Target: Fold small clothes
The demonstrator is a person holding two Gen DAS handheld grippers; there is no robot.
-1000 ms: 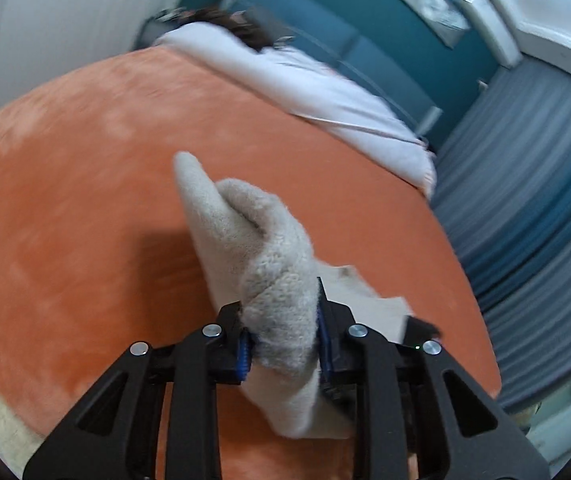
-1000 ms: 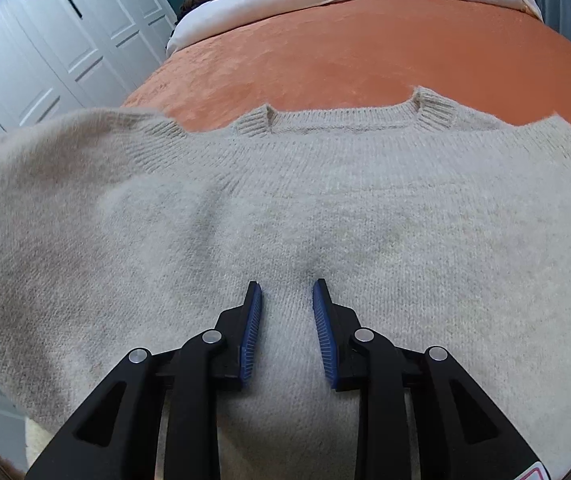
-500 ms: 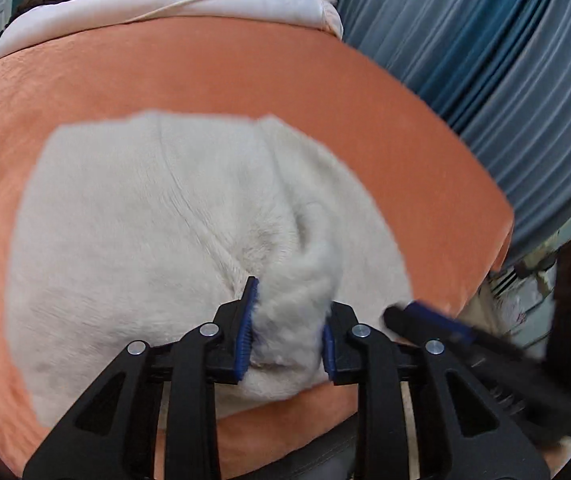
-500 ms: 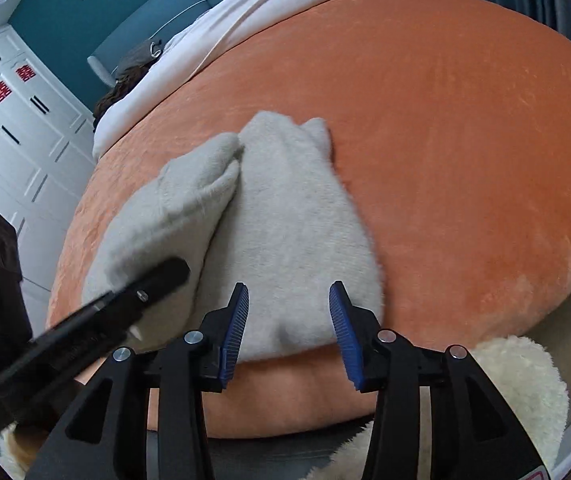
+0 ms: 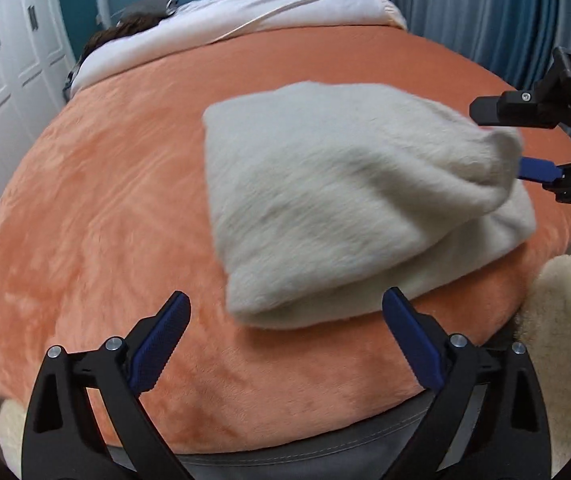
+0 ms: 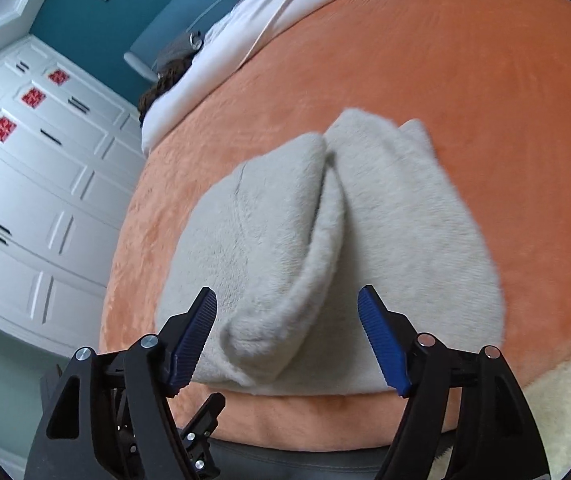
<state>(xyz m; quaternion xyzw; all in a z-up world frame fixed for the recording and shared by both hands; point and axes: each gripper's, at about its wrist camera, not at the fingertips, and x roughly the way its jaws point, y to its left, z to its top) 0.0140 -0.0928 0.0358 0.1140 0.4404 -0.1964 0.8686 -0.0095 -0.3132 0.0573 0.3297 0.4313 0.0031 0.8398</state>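
Note:
A cream knitted sweater (image 5: 349,200) lies folded on the orange blanket (image 5: 105,208) near the bed's front edge; it also shows in the right wrist view (image 6: 325,256), with a folded flap lying over its left half. My left gripper (image 5: 285,340) is open and empty, just in front of the sweater's near left corner. My right gripper (image 6: 287,328) is open, its jaws standing wide on either side of the sweater's near edge without touching it. The right gripper also shows in the left wrist view (image 5: 533,140) at the sweater's right end.
A white duvet (image 5: 245,20) lies at the bed's far end, with dark hair (image 6: 165,80) beside it. White wardrobe doors (image 6: 25,184) stand to the left, blue curtains (image 5: 485,12) to the right. A cream fluffy rug (image 5: 565,312) lies below the bed's front edge.
My left gripper has let go of the sweater fold, opened wide and drawn back to the left. My right gripper has opened wider and moved in at the sweater's near edge.

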